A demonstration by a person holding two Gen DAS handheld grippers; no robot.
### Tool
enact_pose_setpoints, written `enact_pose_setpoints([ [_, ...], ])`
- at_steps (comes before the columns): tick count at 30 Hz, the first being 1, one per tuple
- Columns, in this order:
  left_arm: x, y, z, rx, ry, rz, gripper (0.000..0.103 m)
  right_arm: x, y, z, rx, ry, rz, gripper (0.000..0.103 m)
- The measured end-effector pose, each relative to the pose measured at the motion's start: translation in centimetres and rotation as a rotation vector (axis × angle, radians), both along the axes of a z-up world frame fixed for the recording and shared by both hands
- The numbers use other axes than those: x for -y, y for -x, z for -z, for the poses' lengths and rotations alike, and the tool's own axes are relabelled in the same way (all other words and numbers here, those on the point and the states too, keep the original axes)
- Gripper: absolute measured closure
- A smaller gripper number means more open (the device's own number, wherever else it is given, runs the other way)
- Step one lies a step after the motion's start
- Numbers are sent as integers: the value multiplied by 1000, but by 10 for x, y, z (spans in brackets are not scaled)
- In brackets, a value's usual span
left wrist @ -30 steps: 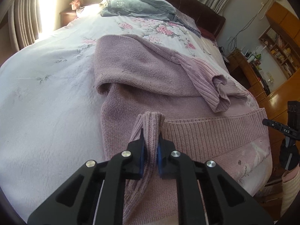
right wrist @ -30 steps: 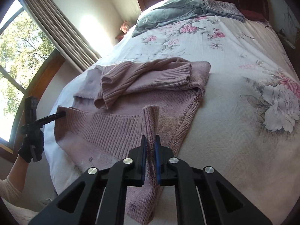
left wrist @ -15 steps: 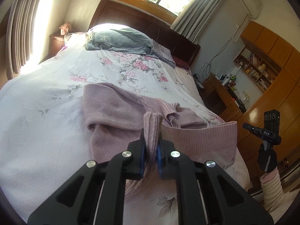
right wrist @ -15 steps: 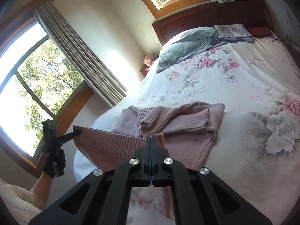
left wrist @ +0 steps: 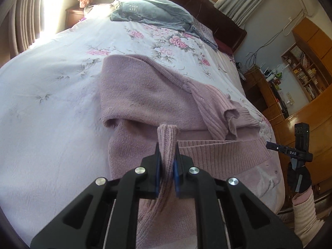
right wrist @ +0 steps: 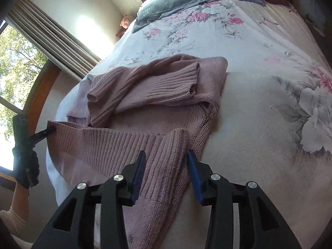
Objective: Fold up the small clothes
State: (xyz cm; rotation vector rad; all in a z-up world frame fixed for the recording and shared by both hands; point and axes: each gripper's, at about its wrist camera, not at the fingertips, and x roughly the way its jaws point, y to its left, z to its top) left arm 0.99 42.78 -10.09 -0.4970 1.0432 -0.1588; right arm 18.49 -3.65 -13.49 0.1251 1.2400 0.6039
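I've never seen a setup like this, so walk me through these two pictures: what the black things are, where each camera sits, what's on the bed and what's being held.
There is no robot here. A person holds a two-finger tool in each hand, and each tool carries a wide-angle camera looking forward along its fingers. That is why black arms fill the bottom of both pictures.

The left-hand view shows the left tool shut on the ribbed hem of a pink knitted sweater. The right-hand view shows the right tool open, its blue pads on either side of the hem corner, not squeezing it.

The sweater lies on a floral bedspread, sleeves folded across its body. Grey clothing sits near the headboard. Each view also catches the other gloved hand at its edge.
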Motion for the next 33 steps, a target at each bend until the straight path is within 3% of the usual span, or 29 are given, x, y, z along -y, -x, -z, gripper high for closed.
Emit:
enact_pose_setpoints([
  [2,0,1,11,-25,-12,-1,92,-4,3,1,21,7,-28,64],
  [3,1,1,15,-34,-24,5,90,-8,6,-1,36,21,-52,71],
  [5,4,-3,23,-51,-48,14,82,-18,10,-6,59,38,-101,76],
  [6,5,-5,27,-60,-62,13,77,-22,12,-7,76,63,-123,76],
  [9,10,-8,36,-74,-77,16,76,-31,11,-3,80,159,-141,72],
  [12,10,-13,41,-85,-83,11,75,-27,6,8,9,107,-119,69],
  [14,10,-12,40,-89,-97,9,75,-25,6,8,10,86,-115,76],
  [15,10,-11,39,-90,-107,4,77,-23,8,5,13,66,-117,87],
  [17,11,-8,35,-87,-122,-5,94,-19,15,-4,31,4,-122,92],
  [18,9,-6,33,-82,-114,-10,94,-18,19,-10,49,-15,-126,92],
  [24,3,26,-9,87,32,-10,95,2,45,-60,132,-206,-110,93],
  [29,10,58,-63,269,77,62,95,18,68,-103,217,-299,-112,94],
  [33,0,50,-98,379,129,28,95,31,54,-130,241,-402,-75,94],
])
